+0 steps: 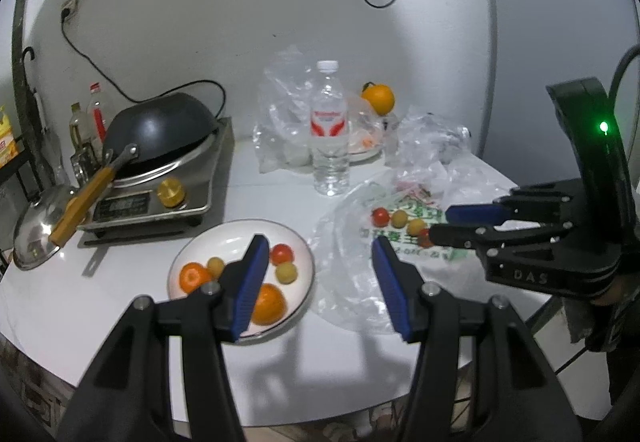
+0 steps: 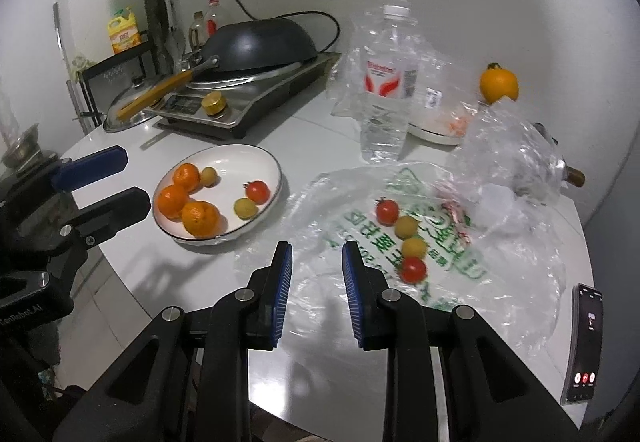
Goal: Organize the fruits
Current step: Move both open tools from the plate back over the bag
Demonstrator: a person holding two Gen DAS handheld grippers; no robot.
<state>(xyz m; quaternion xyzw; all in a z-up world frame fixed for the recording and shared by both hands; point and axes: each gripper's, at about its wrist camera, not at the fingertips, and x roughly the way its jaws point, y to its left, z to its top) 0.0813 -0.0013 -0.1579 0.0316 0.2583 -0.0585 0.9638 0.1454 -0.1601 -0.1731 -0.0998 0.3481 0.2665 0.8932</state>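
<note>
Roughly halfway, judging by the layout. White plate (image 2: pixel 276 161) already holds three mandarins (image 2: pixel 200 217), two yellow-green small fruits (image 2: pixel 245 207) and one cherry tomato (image 2: pixel 257 190). Still loose on the printed plastic bag (image 2: pixel 360 242), right of the plate: two cherry tomatoes (image 2: pixel 387 210) and two yellowish fruits (image 2: pixel 406 227), lined up in a row. One orange (image 2: pixel 499 83) sits far right near the wall, beside crumpled clear bags (image 2: pixel 508 157); probably also left to collect.

Left gripper (image 1: pixel 318 274) open, nothing between the jaws, hanging over the plate's right edge. Right gripper (image 2: pixel 316 282) at its narrowest, a small gap showing, empty, over the near part of the bag, just left of the nearest tomato.

Room: near rim of the round worktop (image 2: pixel 132 145) close below both grippers. Phone (image 2: pixel 584 346) at the near right edge. Water bottle (image 2: pixel 386 89) upright just beyond the bag, easy to knock. Induction cooker with wok (image 2: pixel 256 41) far left, clear of the work. Open lane between bag and plate.
</note>
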